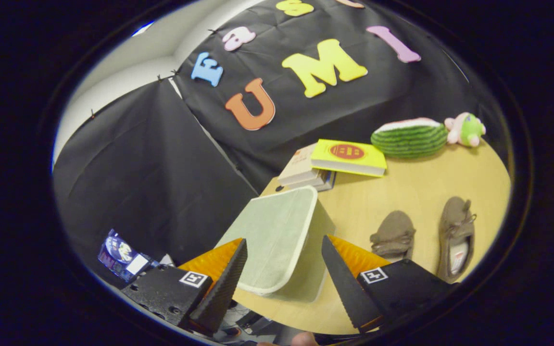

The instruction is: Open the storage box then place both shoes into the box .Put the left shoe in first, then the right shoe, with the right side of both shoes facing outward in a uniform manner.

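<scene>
- the claw (284,259) is released, its fingers spread wide with nothing pressed between them.
- the storage box (277,240) sits on the desk (411,192) between and just ahead of the fingers, its pale lid closed (tilted in this view).
- two brown shoes lie on the desk beside the box: the nearer shoe (394,235) just beside it, the farther shoe (456,238) past that.
- beyond the box, a stack of books (334,163), a watermelon plush (409,138) and a small plush toy (464,129).
</scene>
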`<state>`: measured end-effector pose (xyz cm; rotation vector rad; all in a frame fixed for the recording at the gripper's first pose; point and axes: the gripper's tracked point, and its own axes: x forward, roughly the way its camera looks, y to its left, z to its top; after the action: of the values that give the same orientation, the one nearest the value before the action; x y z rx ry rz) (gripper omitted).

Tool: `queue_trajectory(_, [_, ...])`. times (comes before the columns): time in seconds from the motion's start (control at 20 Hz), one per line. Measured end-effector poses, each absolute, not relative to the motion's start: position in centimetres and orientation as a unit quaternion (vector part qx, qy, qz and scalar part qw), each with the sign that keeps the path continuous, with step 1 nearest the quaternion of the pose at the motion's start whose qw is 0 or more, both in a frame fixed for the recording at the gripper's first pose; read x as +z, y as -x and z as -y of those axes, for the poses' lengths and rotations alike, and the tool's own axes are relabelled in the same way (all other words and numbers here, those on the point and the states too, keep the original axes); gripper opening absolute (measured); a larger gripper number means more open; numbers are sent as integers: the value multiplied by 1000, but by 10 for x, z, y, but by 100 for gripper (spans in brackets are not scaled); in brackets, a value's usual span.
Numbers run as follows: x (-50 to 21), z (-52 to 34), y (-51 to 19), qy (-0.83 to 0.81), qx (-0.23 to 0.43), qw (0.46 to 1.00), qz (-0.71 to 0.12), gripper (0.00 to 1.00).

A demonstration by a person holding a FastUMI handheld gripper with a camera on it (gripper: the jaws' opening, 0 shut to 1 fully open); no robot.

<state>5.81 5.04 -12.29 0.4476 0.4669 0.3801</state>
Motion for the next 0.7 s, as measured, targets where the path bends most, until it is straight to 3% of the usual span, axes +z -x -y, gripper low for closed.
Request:
queue_trajectory(0.25, [-154, -62, -70, -259, 196, 903, -282, 94])
queue_trajectory(0.5, [-166, -71, -77, -295, 198, 883, -306, 76])
queue_trajectory(0.65, [-174, -75, -75, -321, 200, 865, -329, 47])
queue_trajectory(0.7, [-175, -79, -73, -332, 200, 859, -335, 42])
